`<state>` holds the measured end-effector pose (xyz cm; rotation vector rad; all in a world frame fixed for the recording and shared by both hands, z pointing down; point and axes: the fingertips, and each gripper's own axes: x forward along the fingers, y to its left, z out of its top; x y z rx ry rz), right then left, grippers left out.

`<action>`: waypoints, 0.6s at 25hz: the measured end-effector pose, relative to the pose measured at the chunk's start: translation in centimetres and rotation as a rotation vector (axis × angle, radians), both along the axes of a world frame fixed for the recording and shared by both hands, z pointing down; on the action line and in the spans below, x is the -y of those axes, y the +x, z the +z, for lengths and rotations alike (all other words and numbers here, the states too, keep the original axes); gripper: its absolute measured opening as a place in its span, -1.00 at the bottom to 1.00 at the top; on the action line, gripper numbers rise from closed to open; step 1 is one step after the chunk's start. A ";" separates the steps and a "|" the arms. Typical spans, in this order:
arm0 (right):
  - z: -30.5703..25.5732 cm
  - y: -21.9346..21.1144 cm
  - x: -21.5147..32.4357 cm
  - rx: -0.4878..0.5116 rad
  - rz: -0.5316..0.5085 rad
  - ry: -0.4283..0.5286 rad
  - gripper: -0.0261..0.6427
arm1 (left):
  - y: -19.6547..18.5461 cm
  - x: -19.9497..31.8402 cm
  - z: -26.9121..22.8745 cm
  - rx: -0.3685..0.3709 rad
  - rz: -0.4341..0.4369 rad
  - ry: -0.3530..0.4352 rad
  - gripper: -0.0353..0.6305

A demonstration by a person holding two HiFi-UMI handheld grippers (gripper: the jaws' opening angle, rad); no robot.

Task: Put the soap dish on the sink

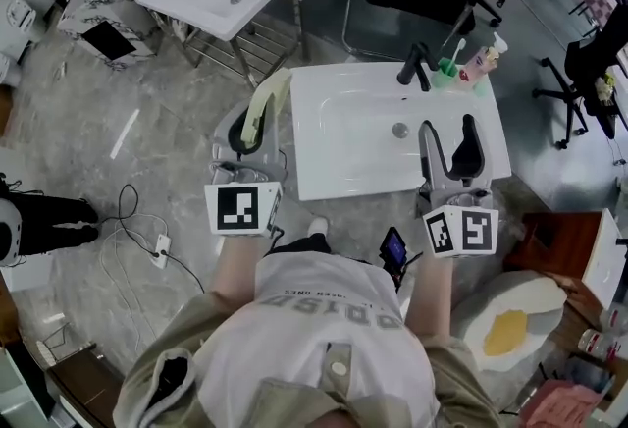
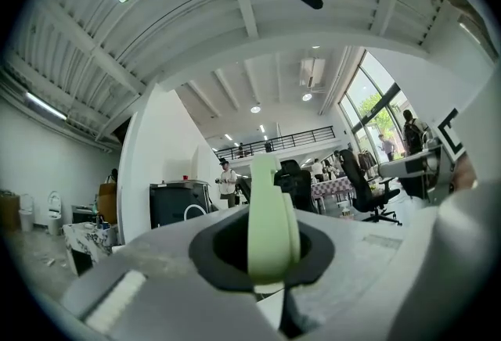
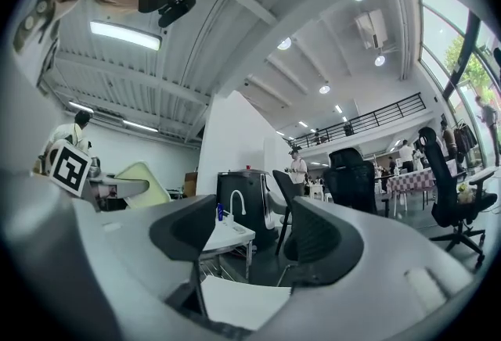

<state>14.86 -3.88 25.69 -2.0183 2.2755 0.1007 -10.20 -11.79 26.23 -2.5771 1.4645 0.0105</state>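
Two handheld grippers over a white rectangular ceramic sink (image 1: 334, 183), viewed from overhead. Left gripper (image 1: 255, 129) at the sink's left edge, fingers clamped shut on a pale green, thin, plastic-looking soap dish (image 1: 272, 94). Dish held on edge, slanting up over the sink's left rim, apparently clear of it. Right gripper (image 1: 449, 143) above the sink's front right part, fingers spread wide, nothing between them. On the sink's back rim, toward the right: a black tap (image 1: 417, 66) and, just beside it, a small green cup (image 1: 448, 70). Round metal drain (image 1: 399, 131) near the basin's middle.

Step in hand, as judged: bringing the dish to a resting spot on the sink.

Choose flat rim, not the sloping basin; likeliest target, the bare back left corner of the sink, well apart from tap and cup. Roll the dish from on-edge to flat side down before lowering; otherwise, a likely topple or slide into the basin. Lower gently to full contact of the underside with the rim, well inside the sink's outer edge. Only then part the fingers, and withdraw level without dragging the dish along. Hold the empty right gripper clear of the sink's left side, or ready to steady the dish if wanted.
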 end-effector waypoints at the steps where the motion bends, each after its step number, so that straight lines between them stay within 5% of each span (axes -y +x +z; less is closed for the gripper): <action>1: 0.2 0.0 0.3 0.002 0.003 -0.004 -0.05 | 0.1 0.4 0.1 0.000 0.007 -0.002 -0.85; 15: 4.9 1.1 2.9 0.037 -0.020 -0.111 -0.05 | 2.7 2.7 5.0 -0.051 0.041 -0.150 -0.85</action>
